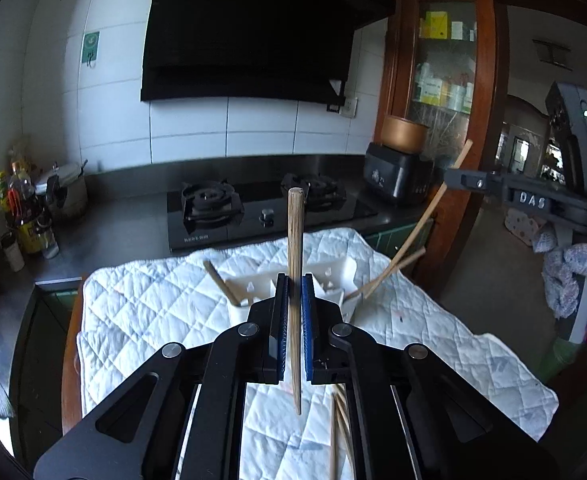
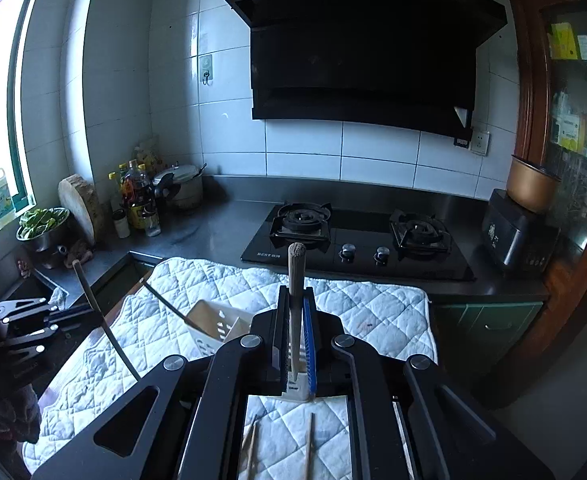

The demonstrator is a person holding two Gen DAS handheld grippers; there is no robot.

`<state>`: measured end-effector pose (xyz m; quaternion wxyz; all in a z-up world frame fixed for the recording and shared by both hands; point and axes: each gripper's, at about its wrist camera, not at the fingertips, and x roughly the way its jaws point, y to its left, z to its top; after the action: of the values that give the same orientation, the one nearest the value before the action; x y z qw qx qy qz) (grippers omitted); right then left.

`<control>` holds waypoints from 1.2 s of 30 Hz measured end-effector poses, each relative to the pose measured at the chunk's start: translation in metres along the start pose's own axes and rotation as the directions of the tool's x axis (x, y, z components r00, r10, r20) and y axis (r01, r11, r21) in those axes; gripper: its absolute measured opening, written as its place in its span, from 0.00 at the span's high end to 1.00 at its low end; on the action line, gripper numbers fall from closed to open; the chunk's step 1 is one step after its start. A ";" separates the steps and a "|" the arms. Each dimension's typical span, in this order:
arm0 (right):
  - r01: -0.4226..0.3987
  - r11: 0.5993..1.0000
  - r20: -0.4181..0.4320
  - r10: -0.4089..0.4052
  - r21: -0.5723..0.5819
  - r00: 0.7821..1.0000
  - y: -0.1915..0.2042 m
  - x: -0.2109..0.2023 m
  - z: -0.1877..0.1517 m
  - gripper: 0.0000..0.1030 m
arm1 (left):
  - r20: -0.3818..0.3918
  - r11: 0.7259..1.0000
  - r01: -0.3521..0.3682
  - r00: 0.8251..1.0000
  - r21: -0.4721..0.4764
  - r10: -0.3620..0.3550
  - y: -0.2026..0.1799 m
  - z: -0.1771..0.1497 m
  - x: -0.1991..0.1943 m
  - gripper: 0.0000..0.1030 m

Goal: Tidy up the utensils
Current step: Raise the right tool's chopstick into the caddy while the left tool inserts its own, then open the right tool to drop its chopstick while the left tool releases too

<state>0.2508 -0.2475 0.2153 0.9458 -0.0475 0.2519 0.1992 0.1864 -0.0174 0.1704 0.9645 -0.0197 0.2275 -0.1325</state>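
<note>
My left gripper point(image 1: 293, 284) is shut on a wooden chopstick point(image 1: 295, 248) that stands upright between its blue pads, above the white quilted cloth point(image 1: 141, 304). A white utensil holder point(image 1: 333, 276) sits just beyond it, with a chopstick point(image 1: 221, 284) leaning in its left side. My right gripper point(image 2: 295, 300) is shut on another wooden chopstick point(image 2: 295, 272), its lower tip over the holder point(image 2: 213, 320). In the left wrist view the right gripper point(image 1: 453, 178) holds its chopstick point(image 1: 417, 232) slanting down toward the holder. Loose chopsticks point(image 1: 339, 420) lie on the cloth under both grippers.
A black gas stove point(image 2: 357, 240) sits on the dark counter behind the cloth, under a range hood point(image 2: 361, 60). Bottles and a pot point(image 2: 141, 196) stand at the left, a sink point(image 2: 25, 292) and bowl of greens beside them. A black appliance point(image 2: 517, 236) and wooden cabinet stand at right.
</note>
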 end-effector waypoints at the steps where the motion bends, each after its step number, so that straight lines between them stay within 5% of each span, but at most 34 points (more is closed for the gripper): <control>1: 0.002 1.000 -0.001 -0.002 0.004 1.000 -0.001 0.004 0.003 0.94 | 0.022 1.000 -0.008 1.000 0.002 0.008 0.000 0.010 -0.001 0.95; 13: -0.010 1.000 -0.039 0.010 0.019 0.999 -0.008 0.055 0.002 0.94 | 0.185 0.994 -0.111 0.976 -0.023 0.113 0.011 0.069 0.031 0.95; 25: -0.025 1.000 -0.105 0.026 0.012 0.994 -0.005 0.084 -0.026 0.94 | 0.074 0.991 -0.104 0.991 -0.089 0.111 0.035 0.043 0.081 0.95; 36: -0.022 1.000 -0.140 0.023 0.004 0.990 0.000 0.090 -0.041 0.93 | 0.025 0.992 -0.094 0.995 -0.080 0.096 0.034 0.022 0.089 0.92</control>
<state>0.3039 -0.2237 0.1349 0.9235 -0.0576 0.3186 0.2058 0.2808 -0.0086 0.1484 0.9713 -0.0488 0.2195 -0.0771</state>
